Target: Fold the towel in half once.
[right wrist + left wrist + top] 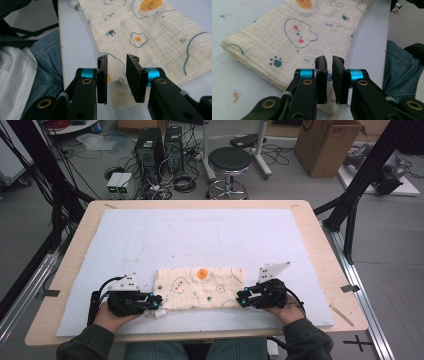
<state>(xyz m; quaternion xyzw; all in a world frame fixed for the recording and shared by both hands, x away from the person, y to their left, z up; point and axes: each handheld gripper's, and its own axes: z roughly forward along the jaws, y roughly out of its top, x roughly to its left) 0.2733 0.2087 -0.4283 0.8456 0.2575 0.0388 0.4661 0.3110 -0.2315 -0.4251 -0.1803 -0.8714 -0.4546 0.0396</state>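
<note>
Both hand-held grippers were set at the near corners of a folded muslin cloth (201, 288) printed with fried eggs and paw marks, which lay flat on the white foam board (150, 235) close to the board's near edge. The left gripper (156, 303) was seen with its jaws nearly together, a narrow slit between them, and a scrap of the cloth's near left corner lay low between the pads; whether the pads pinched it firmly could not be told. The right gripper (242, 300) was seen with its jaws parted a little way over the near right corner, the pads clear of the fabric, so that corner was judged released.

For the fold in hand to be done well, each corner would best be taken through all its layers, the two hands kept level so that the edge stayed straight, and the corners lifted together and laid squarely onto the far edge.

Little margin was left on the near side: the board's edge ran just beside the cloth, with the person's lap directly beyond it, so a pull toward the body risked dragging the fabric off. Ample bare board was available beyond the cloth and to both sides, and nothing else was seen lying on the wooden table (327, 270).
</note>
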